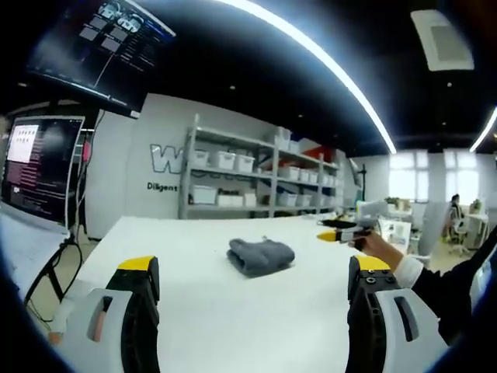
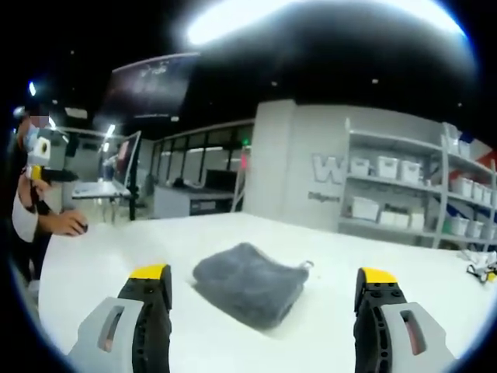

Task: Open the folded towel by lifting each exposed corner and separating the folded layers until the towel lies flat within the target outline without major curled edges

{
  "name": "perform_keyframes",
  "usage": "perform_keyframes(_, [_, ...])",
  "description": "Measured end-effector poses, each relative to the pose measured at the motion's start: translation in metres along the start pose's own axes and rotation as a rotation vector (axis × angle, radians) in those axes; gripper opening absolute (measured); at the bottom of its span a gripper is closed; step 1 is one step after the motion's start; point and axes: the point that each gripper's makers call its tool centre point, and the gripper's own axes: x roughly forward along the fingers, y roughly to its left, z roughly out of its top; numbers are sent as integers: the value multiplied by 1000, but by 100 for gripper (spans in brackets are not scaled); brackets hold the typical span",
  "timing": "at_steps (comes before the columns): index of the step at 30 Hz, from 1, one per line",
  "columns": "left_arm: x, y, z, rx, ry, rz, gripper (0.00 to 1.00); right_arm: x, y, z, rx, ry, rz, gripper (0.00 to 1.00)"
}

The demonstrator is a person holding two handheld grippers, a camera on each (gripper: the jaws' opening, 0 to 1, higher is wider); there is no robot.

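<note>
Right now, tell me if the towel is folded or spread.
Folded. The grey towel sits as a thick, compact bundle with stacked layers on the white table, untouched by either open gripper.

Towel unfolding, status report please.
Left tool open, right tool open, both empty. Grey towel still folded on white table, untouched. Nothing in the way.

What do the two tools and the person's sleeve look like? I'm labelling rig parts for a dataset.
The left tool has two chunky jaws: pale grey shells, black inner faces and yellow caps at the tips. Each shell has a slot; the left one looks orange inside. The right tool is built the same, grey and black with yellow tips. The hand comes out of a dark sleeve with a white cuff.
</note>
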Motion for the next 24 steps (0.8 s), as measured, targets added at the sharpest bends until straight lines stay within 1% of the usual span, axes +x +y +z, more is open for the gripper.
perform_keyframes(2, [0,-1,1,-12,-6,1,100,2,0,-2,-1,3,0,97])
perform_keyframes(5, [0,-1,-1,4,6,6,100,9,-3,-7,0,16,1,97])
perform_keyframes(9, [0,0,1,10,-8,18,100,15,-2,-13,-1,31,4,97])
perform_keyframes(12, [2,-3,-3,6,13,0,100,20,-1,-16,-6,29,8,97])
perform_keyframes(15, [5,-1,-3,-3,18,-4,100,25,-2,-17,-12,20,4,96])
perform_keyframes(19, [9,-1,-10,17,55,-6,100,27,0,-19,-28,15,-5,96])
perform_keyframes(23, [10,-2,-14,22,69,-15,100,31,0,-21,-21,0,-5,95])
perform_keyframes(24, [11,-3,-16,23,77,-21,100,32,2,-24,-17,-3,-4,95])
